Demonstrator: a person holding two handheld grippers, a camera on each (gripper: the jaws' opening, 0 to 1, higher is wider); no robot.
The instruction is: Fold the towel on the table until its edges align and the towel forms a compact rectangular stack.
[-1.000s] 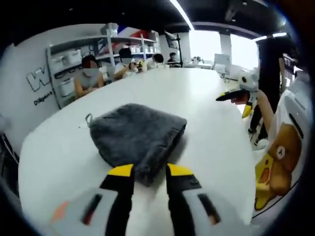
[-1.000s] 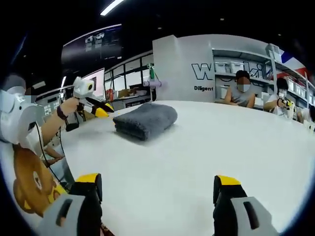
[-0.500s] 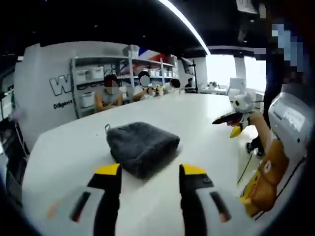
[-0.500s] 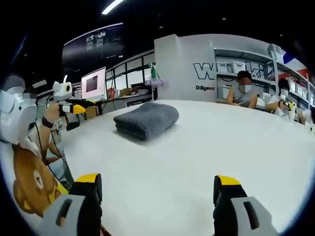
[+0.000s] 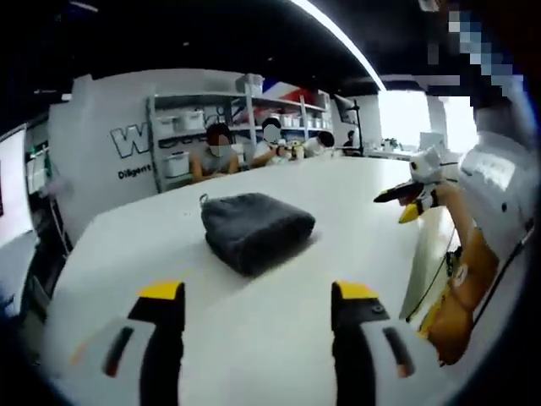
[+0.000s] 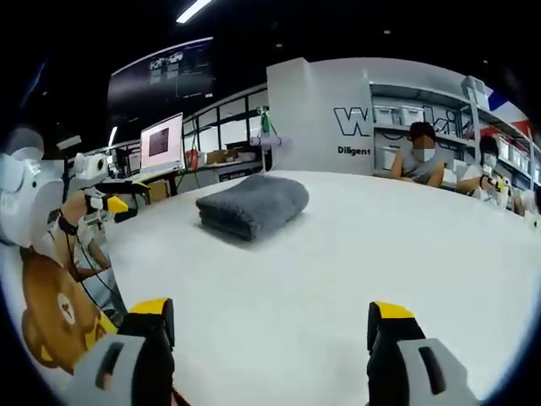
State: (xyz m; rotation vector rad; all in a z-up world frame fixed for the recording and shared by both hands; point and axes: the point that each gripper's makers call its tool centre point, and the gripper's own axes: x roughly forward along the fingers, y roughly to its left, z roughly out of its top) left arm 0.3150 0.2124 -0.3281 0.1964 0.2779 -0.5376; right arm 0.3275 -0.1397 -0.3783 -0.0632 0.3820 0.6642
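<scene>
A dark grey towel (image 5: pixel 258 228) lies folded into a thick compact rectangle on the white table (image 5: pixel 355 220), with a small loop at its far left corner. My left gripper (image 5: pixel 258 296) hovers a short way in front of it, jaws wide open with nothing between them. Held in a hand at the right table edge is my right gripper (image 5: pixel 412 193). In the right gripper view the same towel (image 6: pixel 252 203) rests at centre left of the table (image 6: pixel 380 245). My right gripper (image 6: pixel 270 311) stands open and well short of it. The left gripper (image 6: pixel 106 205) sits off the table's left edge.
Several people (image 5: pixel 221 150) sit at the table's far side before white shelves (image 5: pixel 194 127) with bins. A person's white top with a bear print (image 6: pixel 42 296) is close at the table edge. A monitor (image 6: pixel 161 142) stands on a desk behind.
My left gripper has drawn back from the towel and its jaws have spread wider. In the right gripper view it has moved left and down, off the table. The towel stays put.
</scene>
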